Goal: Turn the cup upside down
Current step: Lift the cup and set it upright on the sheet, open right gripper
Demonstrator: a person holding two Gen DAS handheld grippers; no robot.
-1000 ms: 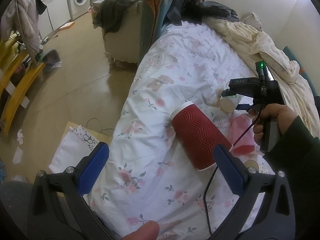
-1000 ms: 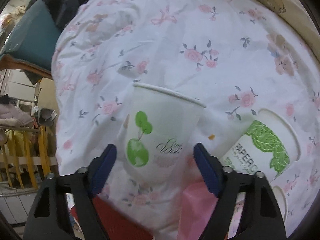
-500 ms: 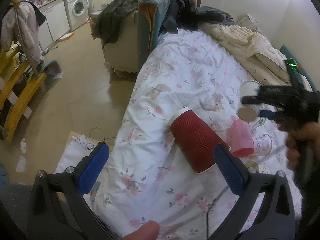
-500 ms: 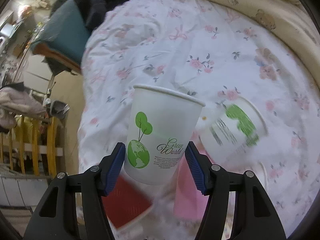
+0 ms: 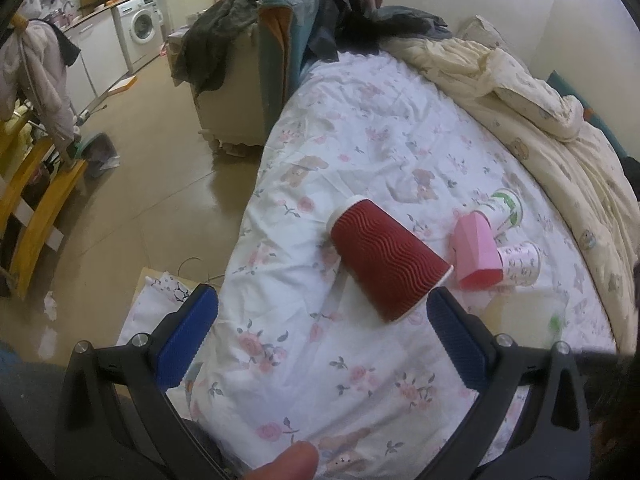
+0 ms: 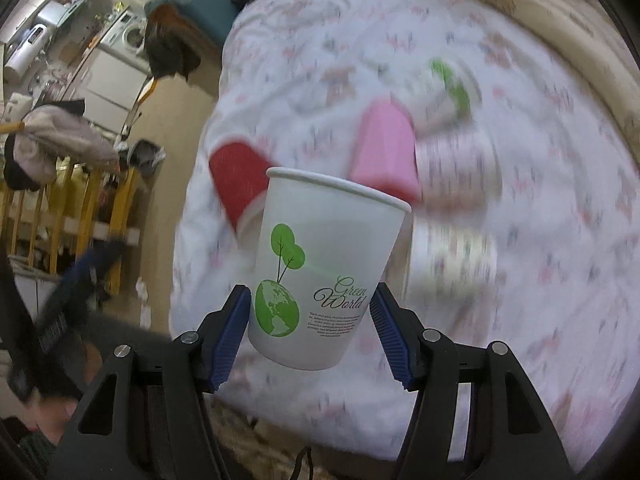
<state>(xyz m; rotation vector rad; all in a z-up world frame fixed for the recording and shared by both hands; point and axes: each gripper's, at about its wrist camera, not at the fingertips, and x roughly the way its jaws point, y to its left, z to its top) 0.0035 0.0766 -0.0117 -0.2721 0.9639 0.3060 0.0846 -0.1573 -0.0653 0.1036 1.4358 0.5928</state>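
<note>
Above floral bedding (image 6: 520,300), right hand-held gripper (image 6: 311,312) clamps white cup (image 6: 324,268).

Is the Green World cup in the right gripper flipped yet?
No: the Green World cup is upright, rim on top, print readable, clamped low in the right gripper.

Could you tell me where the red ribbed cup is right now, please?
In the left wrist view the red ribbed cup lies on its side on the floral bedsheet, just left of the pink cup, ahead of the open left gripper.

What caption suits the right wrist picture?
Right gripper holds a white Green World cup above a floral bedsheet.
</note>
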